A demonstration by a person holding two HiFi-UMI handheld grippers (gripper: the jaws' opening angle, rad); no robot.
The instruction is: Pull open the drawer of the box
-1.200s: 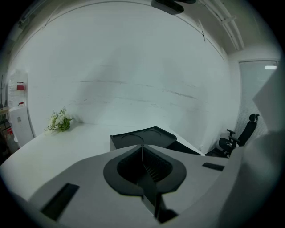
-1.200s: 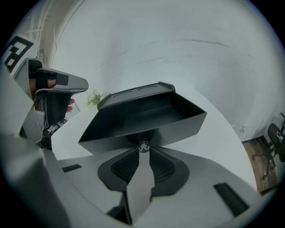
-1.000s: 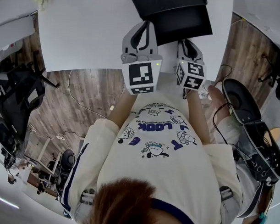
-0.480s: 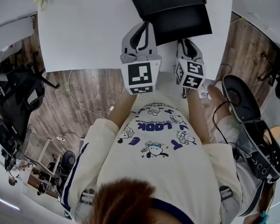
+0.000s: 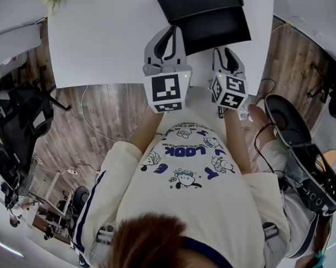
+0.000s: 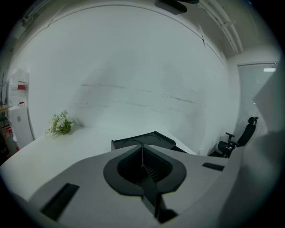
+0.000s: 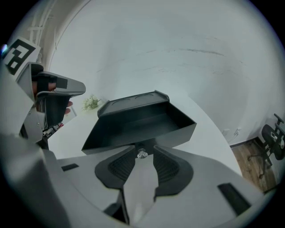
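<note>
A black box (image 5: 192, 2) stands at the far side of the white table (image 5: 100, 40), with its drawer (image 5: 218, 29) drawn out toward me. In the right gripper view the drawer (image 7: 142, 122) shows its bare inside, and a small silver knob (image 7: 142, 154) sits on its front. My right gripper (image 7: 143, 156) is open, its fingertips either side of that knob with a gap showing. In the head view the right gripper (image 5: 226, 52) is at the drawer's front. My left gripper (image 5: 167, 37) hovers over the table left of the drawer. It is shut on nothing (image 6: 142, 150), and the box (image 6: 143, 141) lies beyond it.
A small plant (image 6: 60, 124) stands at the table's far left. The table's near edge runs just under both grippers. A black office chair (image 5: 20, 117) is on the wooden floor to the left, dark gear and cables (image 5: 302, 163) to the right.
Almost nothing: both grippers and the drawer keep their places, and the head view has shifted slightly.
</note>
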